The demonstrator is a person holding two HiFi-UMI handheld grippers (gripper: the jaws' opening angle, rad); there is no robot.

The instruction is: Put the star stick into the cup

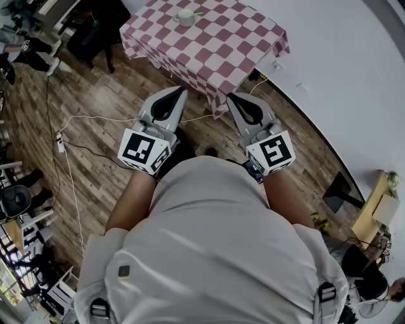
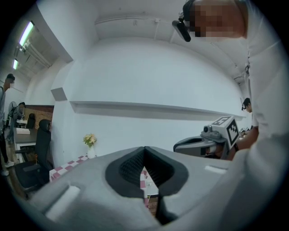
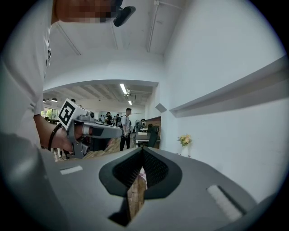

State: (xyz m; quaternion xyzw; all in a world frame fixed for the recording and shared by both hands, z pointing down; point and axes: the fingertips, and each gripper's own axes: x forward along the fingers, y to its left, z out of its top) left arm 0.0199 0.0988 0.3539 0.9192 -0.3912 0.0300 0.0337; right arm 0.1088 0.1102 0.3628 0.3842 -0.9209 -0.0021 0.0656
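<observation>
Where cup (image 1: 185,18) stands, green stick (image 1: 197,14) pointing right

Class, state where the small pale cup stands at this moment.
Head view, top centre: the small pale cup stands on the pink-and-white checked tablecloth, well beyond the left gripper and right gripper.

Wooden floor (image 1: 95,152), white wall (image 1: 342,76), checkered table (image 1: 209,44)

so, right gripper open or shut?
Shut. On the right gripper the fingers touch at their tips; nothing is held between them.
</observation>
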